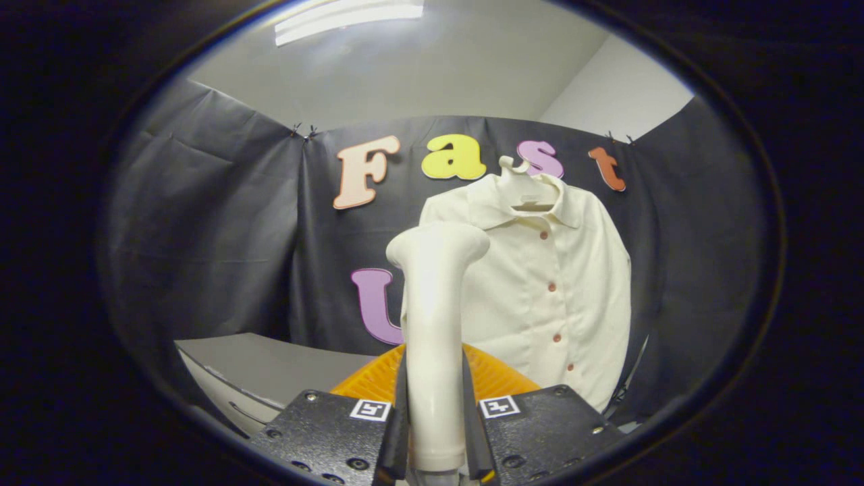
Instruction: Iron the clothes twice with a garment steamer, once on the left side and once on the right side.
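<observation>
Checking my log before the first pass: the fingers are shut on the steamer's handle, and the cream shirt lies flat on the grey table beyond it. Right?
Not quite. The gripper view shows the fingers shut on the steamer, but the shirt hangs on a hanger against the black wall beyond it, not flat on the grey table.

looks like a staged demo booth, black cloth wall (223, 223) clipped up, bare white ceiling (439, 67), strip light (347, 19)

The white steamer (435, 324) stands upright, clamped between both fingers, its head up. The cream shirt (547, 297) hangs buttoned on a hanger, beyond them.
</observation>
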A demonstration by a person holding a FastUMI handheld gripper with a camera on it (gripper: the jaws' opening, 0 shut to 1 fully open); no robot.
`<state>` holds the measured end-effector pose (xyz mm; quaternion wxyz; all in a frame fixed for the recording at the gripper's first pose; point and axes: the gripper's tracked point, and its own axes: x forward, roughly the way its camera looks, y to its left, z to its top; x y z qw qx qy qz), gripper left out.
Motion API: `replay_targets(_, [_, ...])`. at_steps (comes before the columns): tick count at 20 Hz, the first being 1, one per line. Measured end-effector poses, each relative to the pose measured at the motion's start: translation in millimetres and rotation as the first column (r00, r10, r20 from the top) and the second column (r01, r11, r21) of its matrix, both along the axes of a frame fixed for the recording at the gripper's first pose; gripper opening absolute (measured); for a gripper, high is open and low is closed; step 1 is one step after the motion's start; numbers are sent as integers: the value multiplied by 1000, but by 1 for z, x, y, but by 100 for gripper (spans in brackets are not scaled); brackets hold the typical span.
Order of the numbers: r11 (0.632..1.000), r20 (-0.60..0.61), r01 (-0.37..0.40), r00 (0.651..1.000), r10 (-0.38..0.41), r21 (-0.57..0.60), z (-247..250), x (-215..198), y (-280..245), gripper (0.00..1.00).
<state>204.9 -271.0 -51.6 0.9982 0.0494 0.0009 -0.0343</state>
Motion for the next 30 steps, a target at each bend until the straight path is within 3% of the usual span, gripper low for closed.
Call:
replay_targets(12, [995, -23, 28, 999, -26, 95, -43, 60, -44, 34])
replay_targets(24, [998, -91, -3, 996, 8, 57, -105, 34, -35, 34])
replay_targets(30, [991, -128, -19, 991, 36, 131, -148, 17, -25, 34])
